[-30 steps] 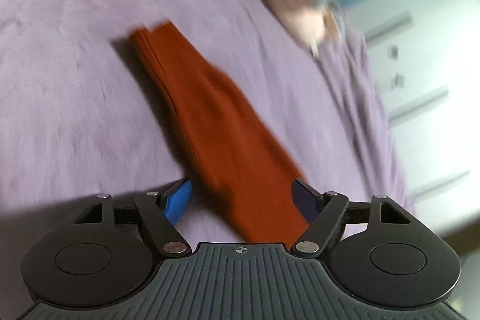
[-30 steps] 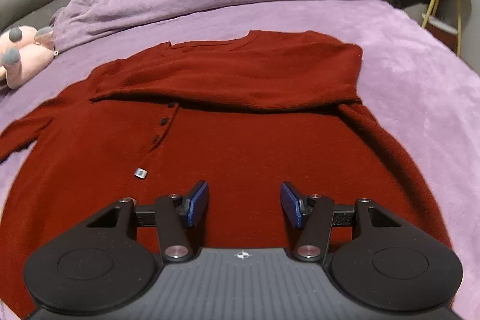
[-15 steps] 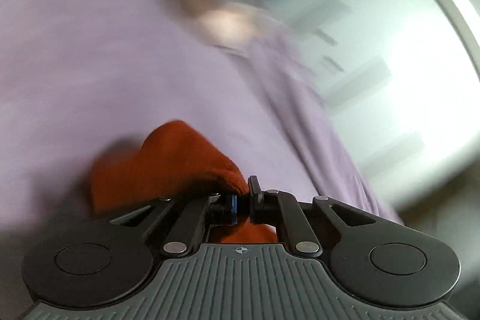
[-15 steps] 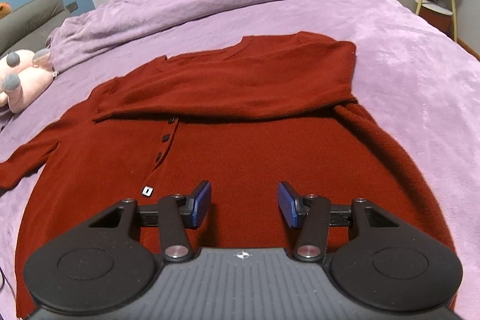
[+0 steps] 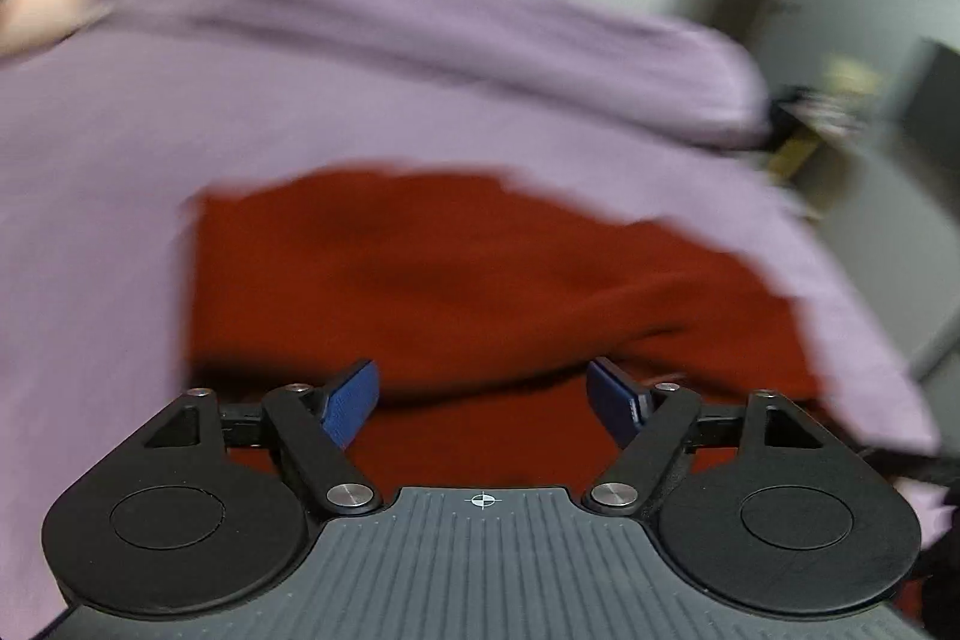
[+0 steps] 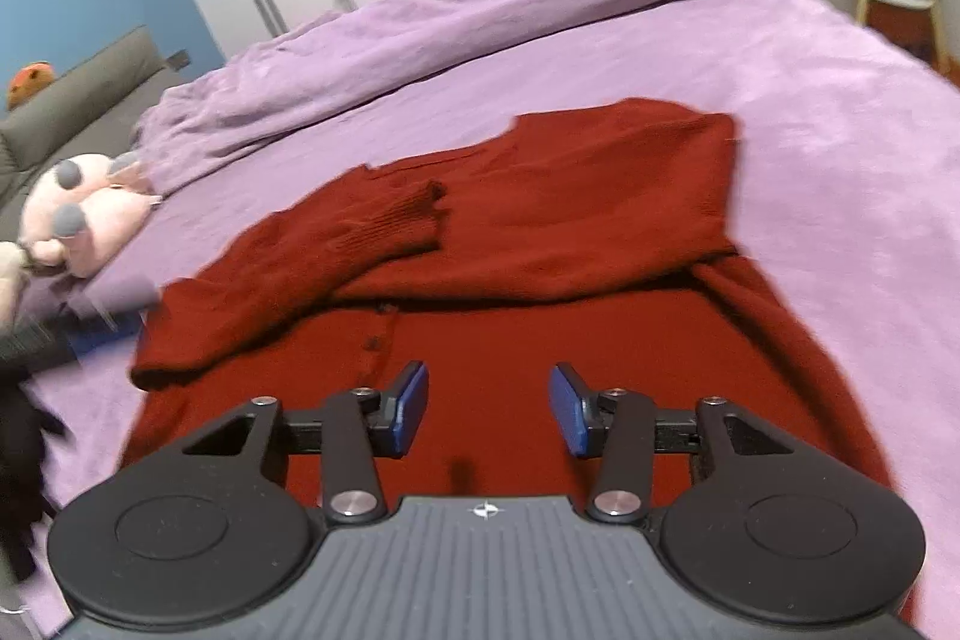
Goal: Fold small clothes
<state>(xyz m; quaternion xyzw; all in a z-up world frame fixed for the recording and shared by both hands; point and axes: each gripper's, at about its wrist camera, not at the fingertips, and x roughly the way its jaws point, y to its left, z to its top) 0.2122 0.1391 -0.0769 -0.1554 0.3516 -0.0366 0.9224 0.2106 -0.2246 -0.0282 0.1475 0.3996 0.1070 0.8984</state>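
In the blurred left wrist view, the left tongs [image 5: 483, 403] hung wide and empty above the red cardigan [image 5: 480, 274] on the bed [image 5: 90, 220].

In the right wrist view, the right tongs [image 6: 489, 409] gaped wide over the cardigan's body, both sleeves [image 6: 336, 244] lying folded across it. Judged next: gripping the hem to fold upward.

Left gripper [image 5: 483, 400]: jaws spread wide, blue pads [image 5: 351, 403] well apart, nothing between them, angled down, its view smeared. Right gripper [image 6: 487, 409]: jaws also wide apart, blue pads [image 6: 411, 409] facing each other, nothing held, pointing forward and down, level. At left edge of right wrist view, blurred dark shape with a blue patch, possibly the left gripper; cannot tell.
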